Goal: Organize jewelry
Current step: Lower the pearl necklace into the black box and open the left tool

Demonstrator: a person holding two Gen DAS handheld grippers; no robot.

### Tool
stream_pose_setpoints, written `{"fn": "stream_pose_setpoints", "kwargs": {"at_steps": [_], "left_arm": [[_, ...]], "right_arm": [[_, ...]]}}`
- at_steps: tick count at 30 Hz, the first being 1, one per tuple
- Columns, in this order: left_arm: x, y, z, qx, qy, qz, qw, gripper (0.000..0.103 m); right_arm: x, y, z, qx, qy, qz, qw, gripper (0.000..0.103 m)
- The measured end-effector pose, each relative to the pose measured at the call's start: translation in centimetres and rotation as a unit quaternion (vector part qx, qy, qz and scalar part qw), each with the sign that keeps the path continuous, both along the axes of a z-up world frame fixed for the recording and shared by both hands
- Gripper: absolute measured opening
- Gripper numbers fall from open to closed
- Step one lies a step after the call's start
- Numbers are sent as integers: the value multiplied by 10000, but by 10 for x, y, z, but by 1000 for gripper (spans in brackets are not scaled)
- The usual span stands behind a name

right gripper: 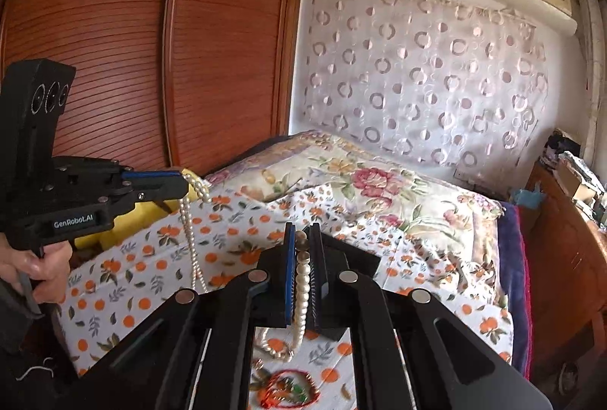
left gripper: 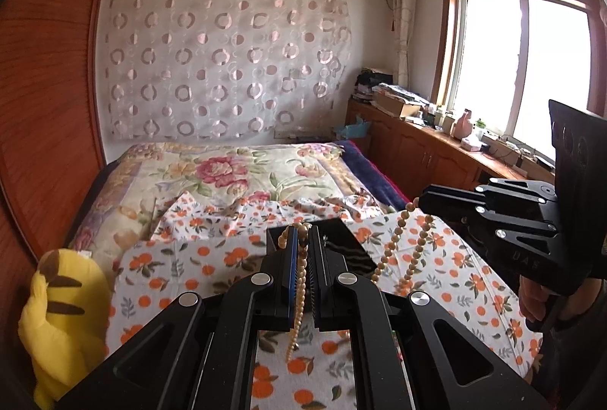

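While both grippers hover over orange-print sheet [left gripper: 182, 258], left gripper [left gripper: 299, 231] jaws pinch pearl strand [right gripper: 189, 220]; right gripper [right gripper: 302, 239] jaws pinch same strand. Loops hang slack between grippers. Red bracelet [right gripper: 288, 389] lies on sheet below. Yellow plush toy [left gripper: 57, 315] near bed edge.

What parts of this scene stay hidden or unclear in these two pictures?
- Left wrist view: the lower end of the bead necklace hides behind the left gripper.
- Right wrist view: the red bracelet is blurred and partly covered by the right gripper.
- Left wrist view: the black box is mostly hidden by the fingers.
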State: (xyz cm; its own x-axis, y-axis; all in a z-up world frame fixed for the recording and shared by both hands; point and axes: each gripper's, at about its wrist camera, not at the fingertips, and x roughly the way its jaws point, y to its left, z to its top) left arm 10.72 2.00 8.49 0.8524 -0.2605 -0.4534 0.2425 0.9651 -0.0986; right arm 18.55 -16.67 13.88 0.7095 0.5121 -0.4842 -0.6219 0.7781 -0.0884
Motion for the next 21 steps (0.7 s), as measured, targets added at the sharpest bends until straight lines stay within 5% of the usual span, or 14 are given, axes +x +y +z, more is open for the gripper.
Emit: {"fn": "stream_pose_setpoints", "kwargs": {"at_steps": [21], "left_arm": [[41,-18,25,163,-233,-90,9996,5]], "right_arm": [[55,-20,46,428,-442,-407,9973,8]]}}
